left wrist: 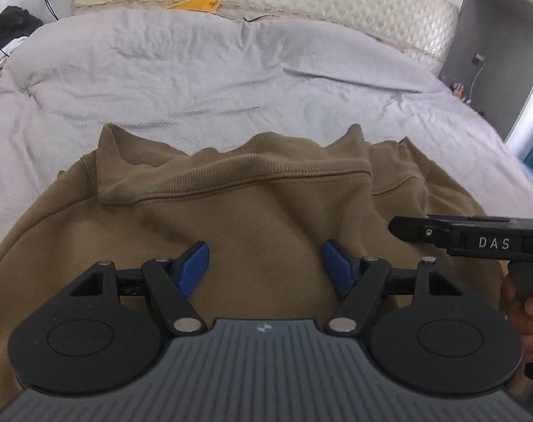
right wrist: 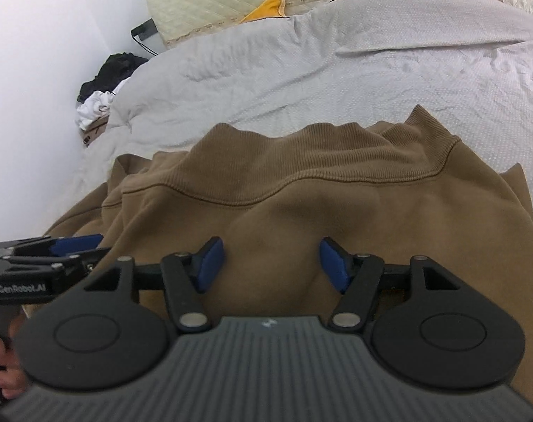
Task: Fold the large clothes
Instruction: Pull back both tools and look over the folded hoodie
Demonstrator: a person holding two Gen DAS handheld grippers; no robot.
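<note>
- Brown sweatshirt lies on the bed, ribbed hem toward the pillows, sides look tucked in: partly folded.
- Left tongs and right tongs gape over the sweatshirt, gripping nothing.
- Final folds left.

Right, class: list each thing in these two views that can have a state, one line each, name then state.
brown sweatshirt: lying on the bed, rumpled, ribbed band bunched, not held.
grey bedcover: spread over the bed, wrinkled.
left gripper: open over the sweatshirt, nothing between its pads.
right gripper: open over the sweatshirt, nothing gripped.
dark and white clothes: heaped beside the bed.
</note>
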